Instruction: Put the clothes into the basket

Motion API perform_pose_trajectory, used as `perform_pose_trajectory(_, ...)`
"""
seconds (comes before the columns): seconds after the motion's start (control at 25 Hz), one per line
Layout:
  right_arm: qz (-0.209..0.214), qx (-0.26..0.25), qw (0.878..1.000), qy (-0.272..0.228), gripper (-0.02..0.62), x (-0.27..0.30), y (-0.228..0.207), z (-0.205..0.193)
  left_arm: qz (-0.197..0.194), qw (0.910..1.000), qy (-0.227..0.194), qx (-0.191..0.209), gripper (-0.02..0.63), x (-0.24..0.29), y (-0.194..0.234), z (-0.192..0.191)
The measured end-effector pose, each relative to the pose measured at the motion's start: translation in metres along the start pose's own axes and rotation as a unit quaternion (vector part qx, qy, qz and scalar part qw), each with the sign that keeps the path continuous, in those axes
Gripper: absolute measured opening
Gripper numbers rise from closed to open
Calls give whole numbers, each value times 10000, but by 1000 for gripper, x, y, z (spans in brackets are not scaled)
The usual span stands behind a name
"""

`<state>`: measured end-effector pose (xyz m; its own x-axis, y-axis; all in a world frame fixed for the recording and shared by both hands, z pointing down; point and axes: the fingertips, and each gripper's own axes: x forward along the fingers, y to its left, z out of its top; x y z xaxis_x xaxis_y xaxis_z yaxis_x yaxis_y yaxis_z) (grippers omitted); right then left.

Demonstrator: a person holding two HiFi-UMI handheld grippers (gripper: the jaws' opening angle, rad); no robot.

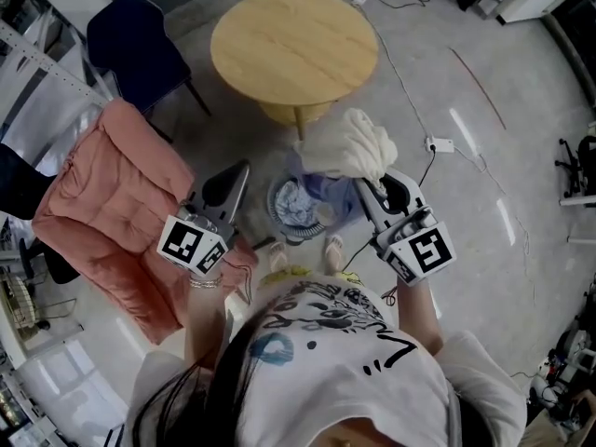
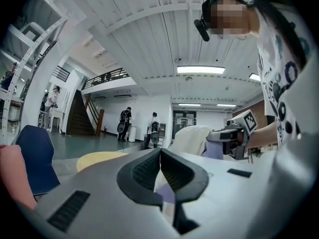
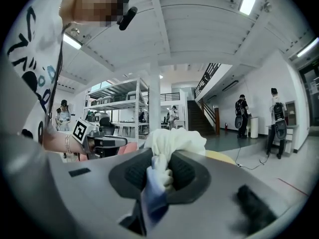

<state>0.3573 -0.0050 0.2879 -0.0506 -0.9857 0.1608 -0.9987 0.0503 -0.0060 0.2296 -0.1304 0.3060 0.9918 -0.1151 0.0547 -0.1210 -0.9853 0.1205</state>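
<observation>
My right gripper (image 1: 369,183) is shut on a cream-white garment (image 1: 348,143), which hangs bunched in the air just past the round basket (image 1: 277,216) on the floor by the person's feet. The basket holds blue-and-white clothes (image 1: 296,200). In the right gripper view the garment (image 3: 175,140) is pinched between the pads of the right gripper (image 3: 158,159), with a bluish fold trailing down. My left gripper (image 1: 243,169) is held left of the basket, shut with nothing in it. In the left gripper view its jaws (image 2: 159,151) meet, and the garment (image 2: 191,138) shows beyond them.
A round wooden table (image 1: 294,48) stands just beyond the basket. A pink cushioned chair (image 1: 110,205) is at the left and a dark blue chair (image 1: 138,48) behind it. Cables and a power strip (image 1: 440,144) lie on the floor at the right.
</observation>
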Motion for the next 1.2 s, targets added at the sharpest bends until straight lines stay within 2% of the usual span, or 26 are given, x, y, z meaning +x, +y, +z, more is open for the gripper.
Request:
perform_pose_trajectory(0.28, 386, 112, 9991, 147, 86, 6, -13, -35, 256, 9995, 163, -76, 12, 13, -10, -33)
perform_pose_trajectory(0.52, 623, 286, 9966, 462, 86, 24, -23, -73, 370, 9980, 385, -341, 12, 35, -10, -66)
perform_pose_trajectory(0.72, 691, 478, 9950, 540, 86, 47, -21, -106, 524, 9961, 589, -403, 12, 39, 2, -108)
perform_pose_trajectory(0.92, 802, 455, 9933, 692, 86, 66, -16, -144, 654, 9949, 557, -523, 12, 38, 14, -146)
perform_pose_trajectory(1.2, 838, 418, 9906, 1000, 86, 84, -6, -216, 810, 9915, 792, -641, 12, 34, 24, -220)
